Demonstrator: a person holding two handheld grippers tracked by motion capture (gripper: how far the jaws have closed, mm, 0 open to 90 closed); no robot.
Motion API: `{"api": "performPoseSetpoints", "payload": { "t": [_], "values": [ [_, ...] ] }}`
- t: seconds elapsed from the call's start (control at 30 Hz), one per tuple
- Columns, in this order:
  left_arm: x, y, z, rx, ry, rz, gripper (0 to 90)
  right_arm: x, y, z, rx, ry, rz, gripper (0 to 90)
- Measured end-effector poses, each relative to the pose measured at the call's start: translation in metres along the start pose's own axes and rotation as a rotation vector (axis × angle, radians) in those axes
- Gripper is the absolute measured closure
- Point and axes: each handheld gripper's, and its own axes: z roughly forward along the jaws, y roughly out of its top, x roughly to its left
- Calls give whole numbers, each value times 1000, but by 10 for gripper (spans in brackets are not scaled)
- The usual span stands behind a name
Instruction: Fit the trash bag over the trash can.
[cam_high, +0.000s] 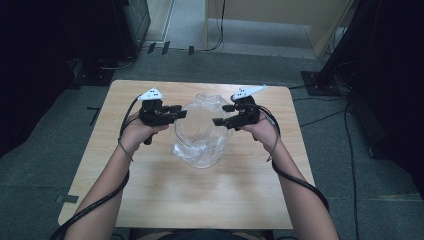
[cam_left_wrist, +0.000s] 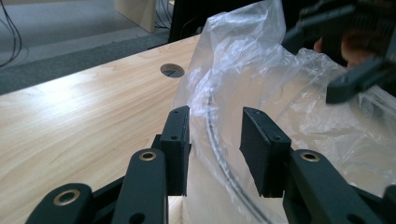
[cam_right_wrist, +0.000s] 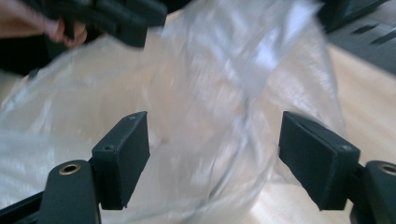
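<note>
A crumpled clear plastic bag (cam_high: 200, 132) stands in the middle of the wooden table (cam_high: 150, 195), with a round transparent rim (cam_left_wrist: 219, 154) showing inside it. My left gripper (cam_high: 180, 111) is at the bag's left edge. In the left gripper view its jaws (cam_left_wrist: 212, 140) stand apart, with the film and the curved rim in the gap and no pad pressing on them. My right gripper (cam_high: 220, 116) reaches in from the bag's right side. Its jaws (cam_right_wrist: 215, 154) are wide open around blurred film of the bag (cam_right_wrist: 224, 93).
A round cable hole (cam_left_wrist: 172, 70) is in the tabletop beyond the bag. Cables trail from both grippers along the forearms. Behind the table are a wooden cabinet (cam_high: 270, 20), dark equipment stands (cam_high: 320, 80) and loose floor cables.
</note>
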Motion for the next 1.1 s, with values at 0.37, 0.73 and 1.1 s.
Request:
{"api": "performPoseSetpoints", "payload": {
  "t": [0.37,0.73,1.1],
  "values": [
    [-1,-11,7,29,-19,-1,621,5,-18,14,63,67,28,205],
    [-2,-4,-4,-50,-14,14,565,13,-7,-1,-9,-5,6,179],
    [-3,-1,-14,-60,-12,22,570,24,7,-25,-99,12,-26,205]
  ]
}}
